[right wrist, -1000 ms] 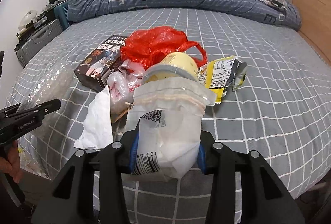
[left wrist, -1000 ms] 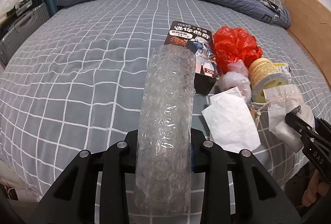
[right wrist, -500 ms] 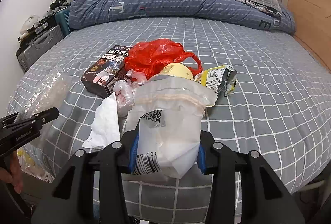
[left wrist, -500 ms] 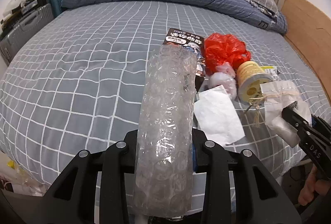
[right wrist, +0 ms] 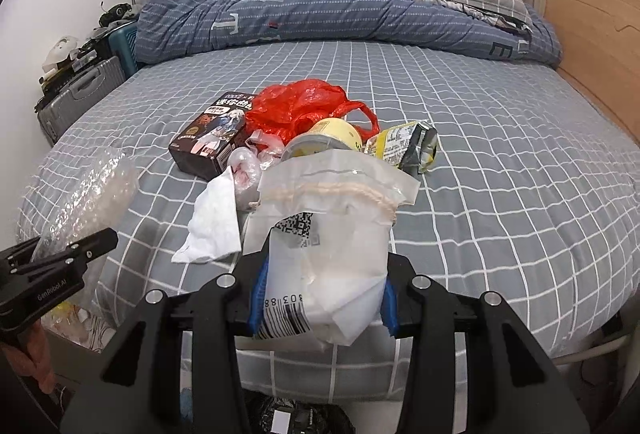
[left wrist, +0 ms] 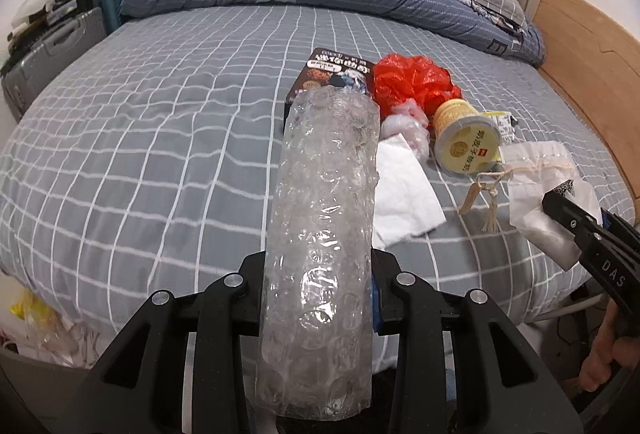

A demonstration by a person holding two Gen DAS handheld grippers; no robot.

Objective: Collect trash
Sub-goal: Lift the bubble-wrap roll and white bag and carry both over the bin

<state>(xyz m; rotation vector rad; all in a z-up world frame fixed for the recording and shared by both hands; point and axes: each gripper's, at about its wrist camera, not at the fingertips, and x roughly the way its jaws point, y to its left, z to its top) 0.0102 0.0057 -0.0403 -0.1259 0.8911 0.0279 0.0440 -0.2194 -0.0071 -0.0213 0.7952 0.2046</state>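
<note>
The left gripper (left wrist: 320, 298) is clamping its fingers around a roll of bubble wrap (left wrist: 324, 234), which is sticking out over the near edge of the bed (left wrist: 160, 137), probably so it clears the mattress for carrying off. The right gripper (right wrist: 320, 298) is pinching a clear plastic pouch (right wrist: 332, 234), also off the bed's near edge. The remaining trash is lying clustered mid-bed: red bag (right wrist: 300, 105), dark box (right wrist: 212, 137), yellow cup (left wrist: 466, 141), white tissue (right wrist: 214, 222).
</note>
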